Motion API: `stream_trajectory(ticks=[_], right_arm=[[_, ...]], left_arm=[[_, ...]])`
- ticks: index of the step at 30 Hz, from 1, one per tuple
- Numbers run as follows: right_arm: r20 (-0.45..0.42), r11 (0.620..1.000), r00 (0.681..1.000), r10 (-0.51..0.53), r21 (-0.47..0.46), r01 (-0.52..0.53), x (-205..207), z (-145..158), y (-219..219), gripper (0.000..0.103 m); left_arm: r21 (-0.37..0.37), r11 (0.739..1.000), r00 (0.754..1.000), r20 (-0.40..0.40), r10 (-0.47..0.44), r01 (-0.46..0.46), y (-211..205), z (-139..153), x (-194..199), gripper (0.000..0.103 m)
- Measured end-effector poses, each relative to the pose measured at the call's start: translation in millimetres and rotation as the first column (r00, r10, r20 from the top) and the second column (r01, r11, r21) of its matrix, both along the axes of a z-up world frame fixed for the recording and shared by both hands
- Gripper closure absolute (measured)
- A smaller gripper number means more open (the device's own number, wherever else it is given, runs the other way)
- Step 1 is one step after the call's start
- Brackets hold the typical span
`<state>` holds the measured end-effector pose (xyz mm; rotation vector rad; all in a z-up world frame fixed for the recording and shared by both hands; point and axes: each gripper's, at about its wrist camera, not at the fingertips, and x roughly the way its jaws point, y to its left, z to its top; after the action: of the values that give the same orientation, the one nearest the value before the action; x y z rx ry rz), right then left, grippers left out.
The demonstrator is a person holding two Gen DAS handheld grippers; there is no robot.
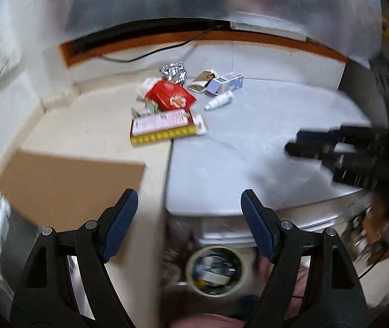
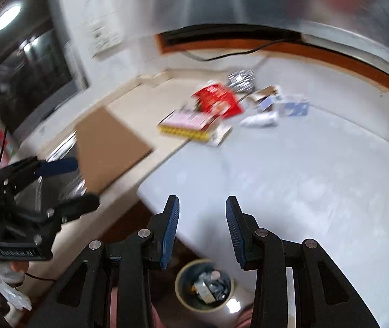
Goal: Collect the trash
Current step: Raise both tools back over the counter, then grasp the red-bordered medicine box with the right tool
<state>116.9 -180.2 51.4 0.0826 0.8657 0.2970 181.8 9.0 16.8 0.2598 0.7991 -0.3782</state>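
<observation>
Both grippers hang above the near edge of a pale countertop (image 1: 249, 142) with nothing between their blue pads. Seen from its own camera, the left gripper (image 1: 189, 224) has its fingers spread wide; the right gripper (image 2: 202, 227) stands with a narrower gap, jaws parted and empty. Each tool also shows at the edge of the other's view, blurred and partly cut off by the frame. Motion blur softens both pictures, so print on the packaging cannot be read. A heap of trash lies at the far side of the counter, well apart from both tools: a red packet (image 1: 171, 97) on top of what looks like a flat pink carton with a yellow edge (image 1: 164, 127), a crumpled foil ball (image 1: 174, 71) behind them, a small white box (image 1: 226, 82) and a white bottle (image 1: 219, 101) lying on its side to the right, and a brown scrap of cardboard (image 1: 204, 79) between foil and box. A brown cardboard sheet (image 1: 68, 183) lies on the near left of the counter, just beyond the left gripper's left finger. Down on the floor, between and below the fingertips in both views, stands a round waste bin (image 2: 204, 284) with rubbish already in it; its contents are too smeared to name.
</observation>
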Motion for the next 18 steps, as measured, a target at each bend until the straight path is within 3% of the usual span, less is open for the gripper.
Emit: stream_trajectory(ticks=[3,8,14,18], right_arm=[[-0.018,0.997,0.998,-0.067,0.035,0.068,33.1,4.8,-16.0,0.066],[-0.056,0.978,0.982,-0.183,0.092,0.188,98.5,-18.2,-53.2,0.052],[-0.143,0.946,0.950,-0.277,0.133,0.296,176.0,-76.9,-63.9,0.052],[-0.159,0.951,0.961,-0.225,0.177,0.252,198.2,-91.8,-46.1,0.052]], left_arm=[[0.056,0.998,0.999,0.013,-0.040,0.039,-3.3,-3.2,39.1,0.027],[0.082,0.996,0.999,-0.024,-0.038,0.039,-8.5,-22.5,99.4,0.027],[0.025,0.999,0.993,-0.112,0.029,-0.026,-3.4,-35.8,160.4,0.027],[-0.026,0.994,0.983,-0.149,0.104,-0.109,7.6,-42.8,184.8,0.028]])
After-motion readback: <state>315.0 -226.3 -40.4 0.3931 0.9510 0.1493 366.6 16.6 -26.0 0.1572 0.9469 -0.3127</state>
